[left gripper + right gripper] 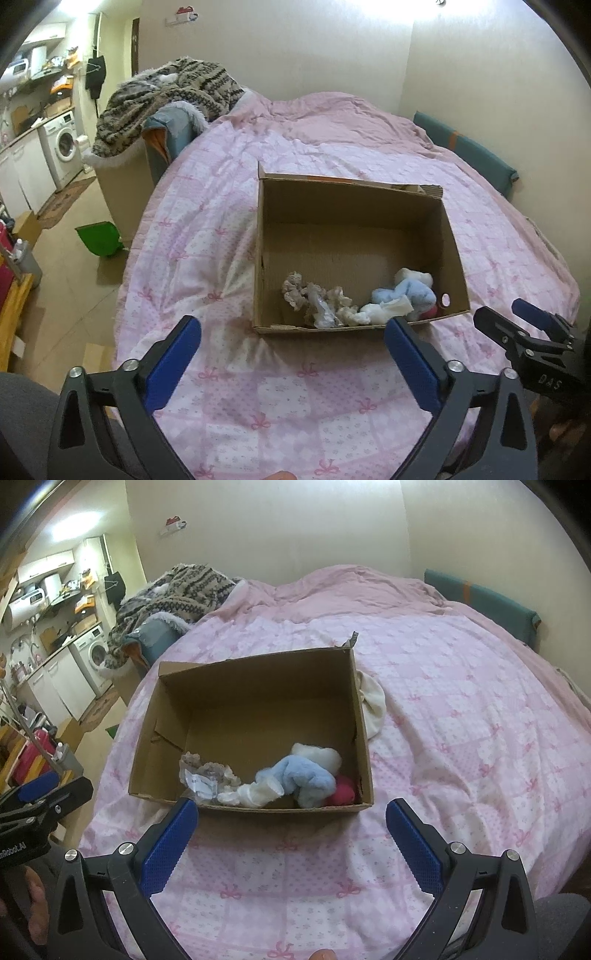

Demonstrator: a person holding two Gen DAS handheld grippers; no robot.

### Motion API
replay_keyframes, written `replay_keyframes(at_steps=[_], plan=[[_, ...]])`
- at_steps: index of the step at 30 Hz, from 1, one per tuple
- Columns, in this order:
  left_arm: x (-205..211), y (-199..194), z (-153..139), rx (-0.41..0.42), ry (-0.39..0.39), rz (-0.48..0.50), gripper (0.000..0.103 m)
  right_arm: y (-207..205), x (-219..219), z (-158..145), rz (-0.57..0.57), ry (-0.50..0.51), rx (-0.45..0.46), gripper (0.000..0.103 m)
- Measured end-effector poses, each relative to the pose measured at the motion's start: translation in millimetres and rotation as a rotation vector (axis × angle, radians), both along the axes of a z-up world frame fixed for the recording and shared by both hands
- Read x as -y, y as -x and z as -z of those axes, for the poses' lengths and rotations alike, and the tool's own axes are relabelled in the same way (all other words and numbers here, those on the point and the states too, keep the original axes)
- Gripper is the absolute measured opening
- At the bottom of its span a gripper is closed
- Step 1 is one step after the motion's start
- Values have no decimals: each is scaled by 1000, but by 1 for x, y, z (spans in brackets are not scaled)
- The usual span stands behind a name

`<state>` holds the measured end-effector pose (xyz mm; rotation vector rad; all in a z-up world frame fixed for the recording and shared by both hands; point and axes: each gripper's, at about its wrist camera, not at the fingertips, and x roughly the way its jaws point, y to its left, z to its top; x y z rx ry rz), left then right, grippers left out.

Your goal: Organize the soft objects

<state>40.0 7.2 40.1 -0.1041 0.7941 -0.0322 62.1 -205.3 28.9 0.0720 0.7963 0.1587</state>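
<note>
An open cardboard box [448, 236] [364, 738] sits on the pink bedspread [295, 398] [461, 738]. Along its near wall lie a blue plush toy [404, 291] [308, 779], a white cloth [388, 310] [258, 794], a beige lace piece [295, 291] [218, 770] and a red soft item [343, 794]. A white soft item [373, 705] rests on the bed against the box's right wall. My left gripper [294, 325] [62, 786] hangs open and empty in front of the box. Just to its right, my right gripper [292, 806] [502, 310] is also open and empty.
A patterned blanket [166, 96] is heaped over a bin at the bed's far left. A green dustpan [99, 238] lies on the floor, with a washing machine [62, 144] beyond. A teal cushion [465, 151] lines the right wall.
</note>
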Motion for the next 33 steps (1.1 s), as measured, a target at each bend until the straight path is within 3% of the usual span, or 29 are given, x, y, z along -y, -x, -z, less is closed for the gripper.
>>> replay_keyframes(at_steps=[8,33], plan=[[1,0,2,-6,-31,-13,103,-1,5,-1,8,-7,7,103],[0,-1,3,-13,-31,-14,103,-1,8,-5,20,-18,22,103]])
